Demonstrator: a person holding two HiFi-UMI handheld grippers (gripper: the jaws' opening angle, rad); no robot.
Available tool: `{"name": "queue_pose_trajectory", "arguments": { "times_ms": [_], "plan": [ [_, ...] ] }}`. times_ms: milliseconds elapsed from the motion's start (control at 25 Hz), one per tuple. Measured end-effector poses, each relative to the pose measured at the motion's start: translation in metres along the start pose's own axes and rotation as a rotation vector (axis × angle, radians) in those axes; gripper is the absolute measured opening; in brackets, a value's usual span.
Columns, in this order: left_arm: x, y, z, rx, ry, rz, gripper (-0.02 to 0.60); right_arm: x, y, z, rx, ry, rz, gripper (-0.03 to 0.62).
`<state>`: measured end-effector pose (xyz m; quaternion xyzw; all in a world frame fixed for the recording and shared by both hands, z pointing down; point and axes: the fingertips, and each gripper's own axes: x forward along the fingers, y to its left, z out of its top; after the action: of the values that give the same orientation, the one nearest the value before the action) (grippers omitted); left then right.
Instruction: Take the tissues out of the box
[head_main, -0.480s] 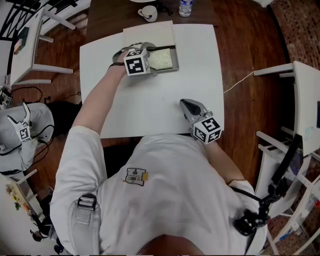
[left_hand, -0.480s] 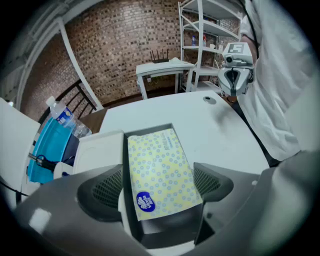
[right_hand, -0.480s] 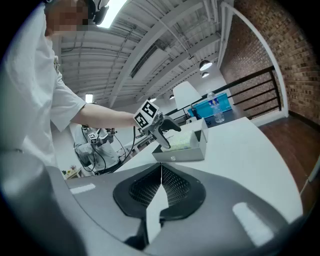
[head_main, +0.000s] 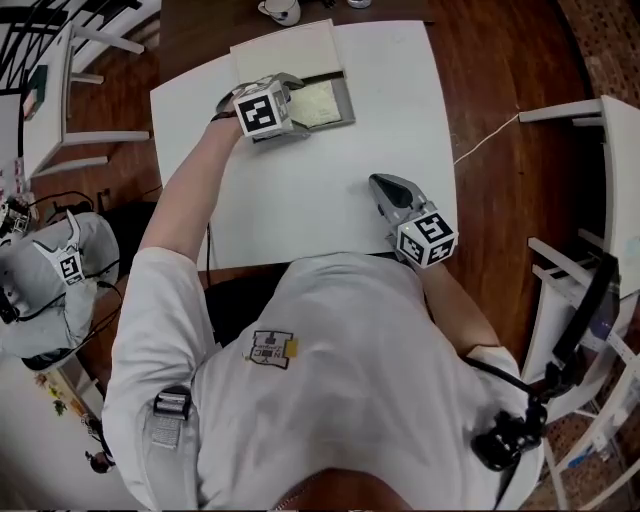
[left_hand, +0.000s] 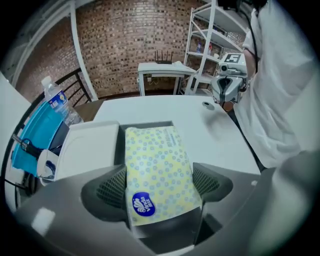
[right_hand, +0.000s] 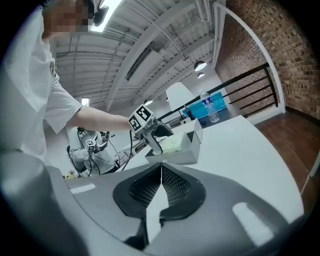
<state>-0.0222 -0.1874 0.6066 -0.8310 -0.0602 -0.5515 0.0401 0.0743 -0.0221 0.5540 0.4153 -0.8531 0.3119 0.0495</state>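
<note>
A yellow-dotted tissue pack (left_hand: 157, 170) lies in the grey box (head_main: 346, 100) at the far side of the white table (head_main: 300, 210); the box lid (head_main: 285, 50) is folded back. My left gripper (left_hand: 159, 186) stands open wide around the pack's near end, its pads (left_hand: 112, 189) right along the pack's sides. From above, the left gripper (head_main: 292, 102) hangs over the box's left end. My right gripper (head_main: 377, 184) rests near the table's front right edge, shut with nothing in it; its pads (right_hand: 170, 186) meet flat. The pack (right_hand: 172, 144) and left gripper (right_hand: 150, 125) show far off in the right gripper view.
A cup (head_main: 282, 10) stands beyond the box on the dark table. A water bottle (left_hand: 60, 102) and a blue bag (left_hand: 35, 135) are behind the lid. White chairs (head_main: 590, 130) flank the table. A spare gripper lies on a grey seat (head_main: 60, 265) at left.
The head camera has shifted, so the table sits higher in view. Both grippers keep their places relative to the box and table.
</note>
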Motion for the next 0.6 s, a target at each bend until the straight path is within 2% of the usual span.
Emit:
{"name": "queue_pose_trajectory", "arguments": {
  "times_ms": [120, 160, 240, 280, 360, 480, 600],
  "plan": [
    [-0.002, 0.001, 0.001, 0.004, -0.011, -0.002, 0.419, 0.009, 0.001, 0.006, -0.078, 0.017, 0.022, 0.041],
    [-0.003, 0.0, 0.001, 0.003, -0.015, -0.004, 0.417, 0.016, 0.002, 0.013, -0.152, 0.033, 0.038, 0.058],
    [-0.003, 0.001, 0.0, -0.004, -0.019, -0.012, 0.417, 0.044, 0.001, 0.037, -0.371, 0.08, 0.088, 0.114],
    [-0.003, 0.002, 0.001, -0.005, -0.022, -0.014, 0.417, 0.065, -0.002, 0.052, -0.497, 0.114, 0.115, 0.19],
    [-0.003, 0.003, 0.004, -0.002, -0.027, -0.014, 0.417, 0.103, -0.011, 0.069, -0.7, 0.197, 0.167, 0.256],
    [-0.002, 0.0, 0.008, -0.007, -0.037, -0.011, 0.417, 0.137, -0.022, 0.065, -0.893, 0.329, 0.247, 0.328],
    [-0.002, -0.004, 0.006, -0.014, -0.044, -0.024, 0.417, 0.16, -0.023, 0.065, -0.995, 0.398, 0.308, 0.396]
  ]
}}
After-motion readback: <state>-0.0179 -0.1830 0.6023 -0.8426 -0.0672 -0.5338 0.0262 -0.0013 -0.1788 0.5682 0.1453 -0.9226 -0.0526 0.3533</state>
